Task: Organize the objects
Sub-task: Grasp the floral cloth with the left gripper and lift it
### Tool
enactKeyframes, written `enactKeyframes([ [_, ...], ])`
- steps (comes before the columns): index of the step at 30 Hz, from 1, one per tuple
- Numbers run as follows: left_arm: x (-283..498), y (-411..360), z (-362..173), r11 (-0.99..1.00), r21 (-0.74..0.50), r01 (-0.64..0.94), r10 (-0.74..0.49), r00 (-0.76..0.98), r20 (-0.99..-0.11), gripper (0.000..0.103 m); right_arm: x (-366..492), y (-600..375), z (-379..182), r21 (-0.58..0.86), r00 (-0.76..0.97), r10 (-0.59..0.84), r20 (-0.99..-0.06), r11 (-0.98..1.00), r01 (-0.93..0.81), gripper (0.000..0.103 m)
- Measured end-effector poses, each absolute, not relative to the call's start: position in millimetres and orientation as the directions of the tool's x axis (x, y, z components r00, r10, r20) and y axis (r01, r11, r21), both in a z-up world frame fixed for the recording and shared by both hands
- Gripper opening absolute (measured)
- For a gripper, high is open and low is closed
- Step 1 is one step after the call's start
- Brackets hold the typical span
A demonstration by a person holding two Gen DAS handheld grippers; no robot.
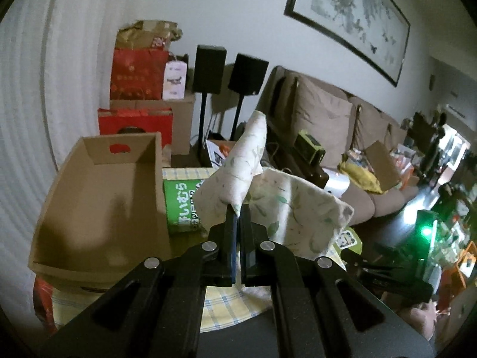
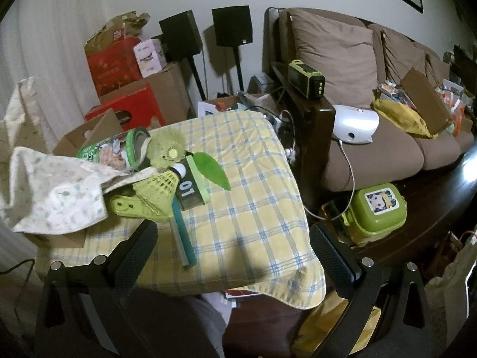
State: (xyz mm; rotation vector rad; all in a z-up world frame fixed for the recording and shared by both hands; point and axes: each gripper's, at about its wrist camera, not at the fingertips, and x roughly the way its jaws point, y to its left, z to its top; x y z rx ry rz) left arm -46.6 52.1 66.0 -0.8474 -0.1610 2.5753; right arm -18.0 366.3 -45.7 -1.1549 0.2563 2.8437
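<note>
Left hand-held gripper: jaws closed on a fold of the leaf-print cloth bag, lifting it above the desk, which carries a yellow checked cover. Right hand-held gripper: jaws wide apart, holding nothing, at the near edge. Beside the bag's mouth lie a green shuttlecock, a teal stick and a green can. An open cardboard box stands left.

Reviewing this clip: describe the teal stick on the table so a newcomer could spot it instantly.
Find the table with the yellow checked cloth. Near its front left, just ahead of the open right gripper, a teal stick lies flat, running out from under the yellow-green shuttlecock. It is the only long, straight, teal thing; its neighbours are green or yellow-green.
</note>
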Motion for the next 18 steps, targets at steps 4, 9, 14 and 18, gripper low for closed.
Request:
enactKeyframes([
  [4,-38,37,72,-0.905,-0.247,-0.345,0.424,-0.743,-0.518,0.001,-21,366,-46,0.142,-0.714,-0.025,-0.699,-0.984,-0.105,0.099],
  [9,-26,15,90,-0.904,-0.268,-0.334,0.425,-0.771,-0.474,0.001,-32,363,-45,0.167,-0.704,-0.064,-0.708,-0.983,-0.079,0.093],
  [14,-18,-4,101,-0.909,-0.276,-0.313,0.409,-0.797,-0.445,0.001,-48,358,-48,0.217,-0.686,-0.119,-0.718,-0.974,-0.058,0.087],
  [18,-17,-9,97,-0.913,-0.282,-0.296,0.399,-0.798,-0.452,0.001,-70,355,-53,0.302,-0.653,-0.204,-0.729,-0.952,-0.040,0.076],
])
